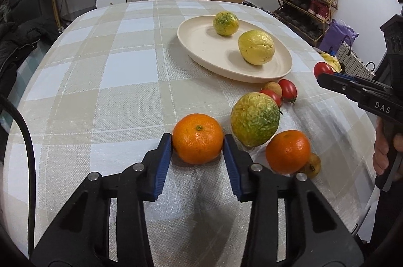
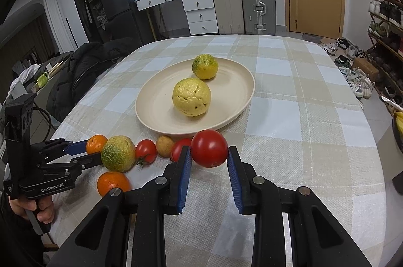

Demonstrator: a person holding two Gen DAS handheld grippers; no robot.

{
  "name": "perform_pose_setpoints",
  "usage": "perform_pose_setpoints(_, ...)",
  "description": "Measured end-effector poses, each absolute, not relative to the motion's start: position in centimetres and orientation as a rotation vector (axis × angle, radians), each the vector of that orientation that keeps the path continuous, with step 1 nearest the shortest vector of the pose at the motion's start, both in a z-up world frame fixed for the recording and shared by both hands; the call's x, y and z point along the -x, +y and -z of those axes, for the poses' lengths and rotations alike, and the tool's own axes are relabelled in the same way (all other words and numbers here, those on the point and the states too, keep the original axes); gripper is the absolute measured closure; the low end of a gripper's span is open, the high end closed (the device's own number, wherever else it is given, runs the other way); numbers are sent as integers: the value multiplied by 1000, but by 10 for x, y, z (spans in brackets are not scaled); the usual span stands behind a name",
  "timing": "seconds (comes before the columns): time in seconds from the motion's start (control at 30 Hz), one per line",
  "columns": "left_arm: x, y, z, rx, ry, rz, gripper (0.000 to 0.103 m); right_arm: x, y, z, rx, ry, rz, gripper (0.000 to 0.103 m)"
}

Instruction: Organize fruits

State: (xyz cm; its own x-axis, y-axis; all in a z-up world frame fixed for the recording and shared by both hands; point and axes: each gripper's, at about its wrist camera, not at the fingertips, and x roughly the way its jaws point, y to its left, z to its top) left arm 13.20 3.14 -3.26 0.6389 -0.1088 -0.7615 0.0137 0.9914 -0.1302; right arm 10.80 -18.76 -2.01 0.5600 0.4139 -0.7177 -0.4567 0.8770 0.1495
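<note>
The left wrist view looks down and forward along its own black, blue-padded left gripper (image 1: 197, 141), close over the checked beige-and-white tablecloth (image 1: 100, 80), facing the wooden door. The right wrist view does likewise from the right gripper (image 2: 209, 153) — each sees the other at its edge. Both share the cream oval plate (image 1: 201, 50) and the fruit row.

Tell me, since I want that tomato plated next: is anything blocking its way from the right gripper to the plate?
Nothing visible. The tomato is held in the right gripper, near the plate rim.
</note>
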Motion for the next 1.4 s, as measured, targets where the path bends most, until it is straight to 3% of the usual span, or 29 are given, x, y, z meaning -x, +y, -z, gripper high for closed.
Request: perform_pose_setpoints(1.4,-116,31,1,117,716,47,65,-105,-189,18,24,810,-527,73)
